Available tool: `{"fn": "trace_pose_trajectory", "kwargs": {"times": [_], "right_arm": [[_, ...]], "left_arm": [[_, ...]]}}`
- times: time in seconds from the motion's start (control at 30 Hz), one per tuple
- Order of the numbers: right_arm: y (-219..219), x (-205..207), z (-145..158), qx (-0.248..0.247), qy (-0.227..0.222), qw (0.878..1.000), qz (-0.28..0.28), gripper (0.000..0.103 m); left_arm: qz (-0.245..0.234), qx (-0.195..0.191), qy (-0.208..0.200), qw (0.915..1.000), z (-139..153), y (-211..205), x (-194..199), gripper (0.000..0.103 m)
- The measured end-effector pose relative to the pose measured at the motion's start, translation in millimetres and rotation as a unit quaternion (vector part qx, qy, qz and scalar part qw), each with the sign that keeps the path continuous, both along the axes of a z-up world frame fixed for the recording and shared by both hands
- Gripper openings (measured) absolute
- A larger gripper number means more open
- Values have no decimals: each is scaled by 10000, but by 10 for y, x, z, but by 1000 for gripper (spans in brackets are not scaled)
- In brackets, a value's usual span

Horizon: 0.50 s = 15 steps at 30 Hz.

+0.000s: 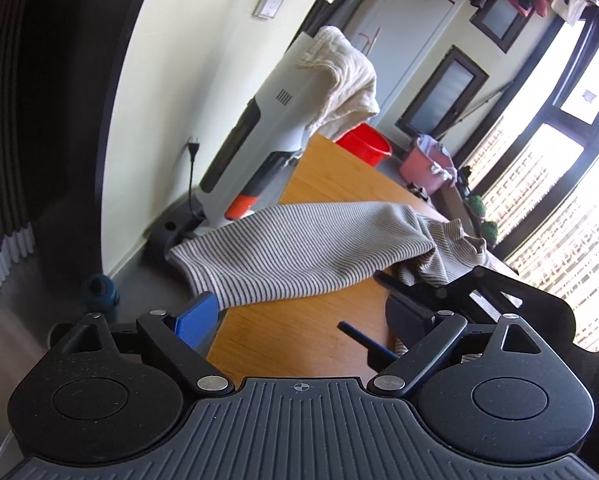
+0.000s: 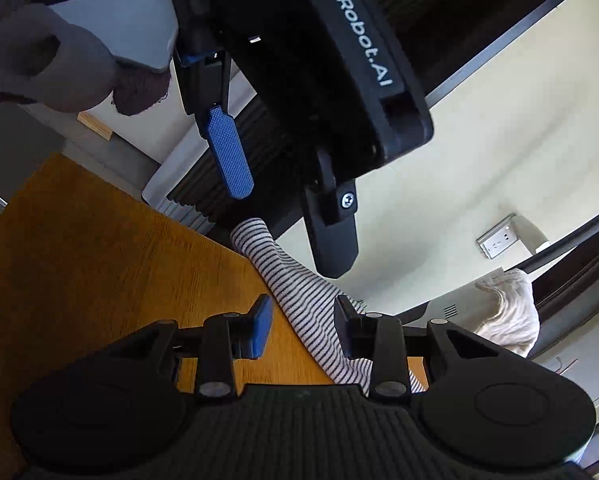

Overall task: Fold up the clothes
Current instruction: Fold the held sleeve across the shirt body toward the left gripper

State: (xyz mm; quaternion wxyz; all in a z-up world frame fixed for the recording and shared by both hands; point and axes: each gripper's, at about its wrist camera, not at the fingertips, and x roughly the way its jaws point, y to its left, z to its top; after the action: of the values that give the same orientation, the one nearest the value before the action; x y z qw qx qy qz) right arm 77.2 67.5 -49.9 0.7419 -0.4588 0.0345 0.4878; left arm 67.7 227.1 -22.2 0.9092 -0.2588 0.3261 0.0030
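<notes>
Across an orange-brown wooden table (image 1: 339,184) lies a grey-and-white striped garment (image 1: 299,256), one sleeve hanging past the table edge. Behind it stand a cream wall, a grey appliance draped with a pale towel (image 1: 339,76), a red bucket (image 1: 365,144) and a bright window. Both tools are spread wide, clamping nothing — the left gripper (image 1: 299,320) with the sleeve just beside its blue pad, the right gripper (image 2: 301,320) straddling the striped cloth at the table edge.

- Left gripper (image 2: 283,216): black housing, white "GenRobot.AI" lettering, silver cross-head screw, blue textured finger pad.
- Right gripper (image 2: 301,326): black ribbed body, silver pivot rivets, blue pad.
- Hand (image 2: 47,60): grey knit glove.
</notes>
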Motion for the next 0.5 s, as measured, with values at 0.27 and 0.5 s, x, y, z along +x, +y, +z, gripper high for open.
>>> {"fn": "trace_pose_trajectory", "kwargs": {"times": [0.27,0.5], "right_arm": [[199,274,-63,420,658,9959,-450,4],[-129,145,126,986,397,9915,-746,3]], "left_arm": [[65,-208,-127,9997,3,143,-26,95],[21,-288,-107,9995,-7,85,20,95]]}}
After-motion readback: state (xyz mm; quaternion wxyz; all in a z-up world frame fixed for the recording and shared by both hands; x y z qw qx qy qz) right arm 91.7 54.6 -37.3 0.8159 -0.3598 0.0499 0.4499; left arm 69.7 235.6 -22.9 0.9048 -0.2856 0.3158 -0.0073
